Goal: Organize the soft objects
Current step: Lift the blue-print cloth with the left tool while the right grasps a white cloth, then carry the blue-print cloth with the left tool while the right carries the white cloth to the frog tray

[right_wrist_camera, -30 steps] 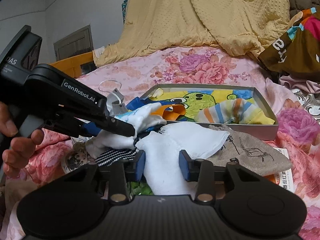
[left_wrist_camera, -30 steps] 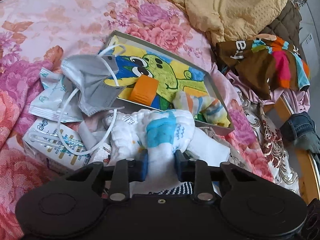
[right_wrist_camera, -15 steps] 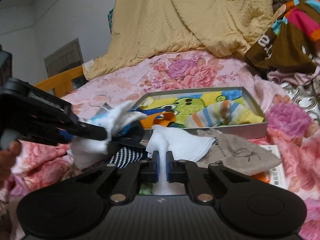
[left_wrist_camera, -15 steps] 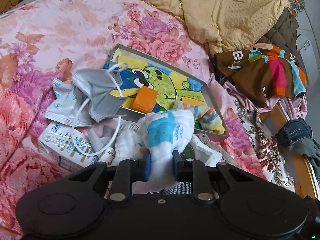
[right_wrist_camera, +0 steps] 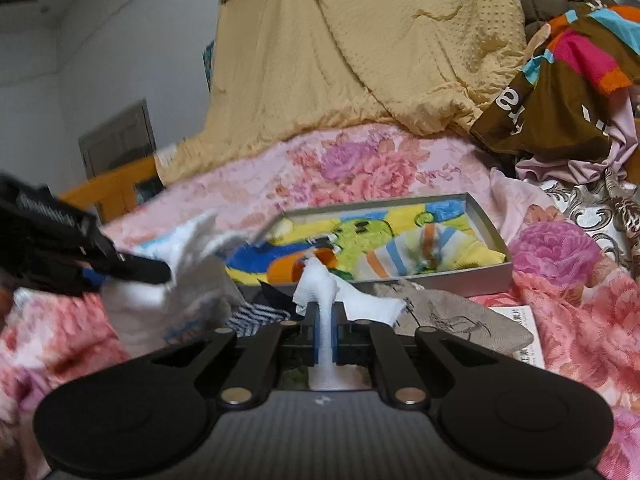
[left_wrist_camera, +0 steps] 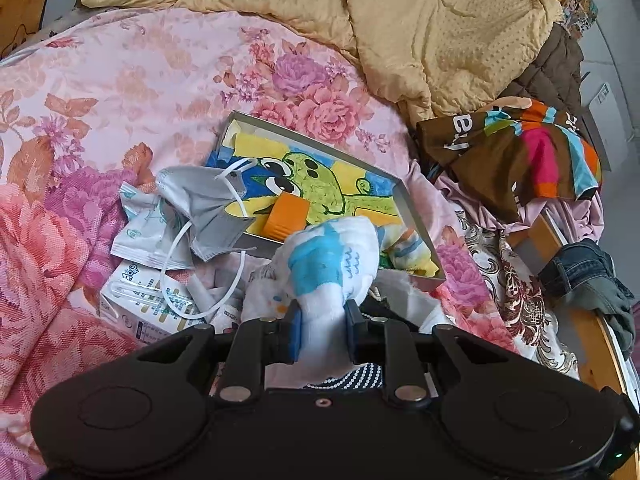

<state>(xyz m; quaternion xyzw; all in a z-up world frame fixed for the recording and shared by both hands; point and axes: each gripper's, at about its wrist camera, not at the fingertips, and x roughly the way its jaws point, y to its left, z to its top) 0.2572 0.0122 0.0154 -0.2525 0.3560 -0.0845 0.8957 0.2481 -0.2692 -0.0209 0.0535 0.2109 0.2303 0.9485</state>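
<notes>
My left gripper [left_wrist_camera: 320, 330] is shut on a white cloth with blue print [left_wrist_camera: 332, 256], held up just in front of the shallow grey box [left_wrist_camera: 416, 216] on the floral bed. My right gripper [right_wrist_camera: 326, 334] is shut on a plain white cloth [right_wrist_camera: 320, 284], lifted before the same box [right_wrist_camera: 492, 224]. The left gripper also shows blurred at the left of the right wrist view [right_wrist_camera: 132, 268]. A striped sock [right_wrist_camera: 432, 252] and an orange roll [left_wrist_camera: 288, 218] lie in the box.
A grey face mask [left_wrist_camera: 200, 204] drapes over the box's near-left corner, with packets [left_wrist_camera: 152, 304] beside it. A grey drawstring pouch [right_wrist_camera: 452, 320] and a striped dark cloth [right_wrist_camera: 256, 316] lie in front. A yellow blanket [left_wrist_camera: 420, 28] and clothes [left_wrist_camera: 520, 152] are piled behind.
My right gripper closed on the white cloth and lifted it. My left gripper tightened on the blue-print cloth and raised it off the pile.
</notes>
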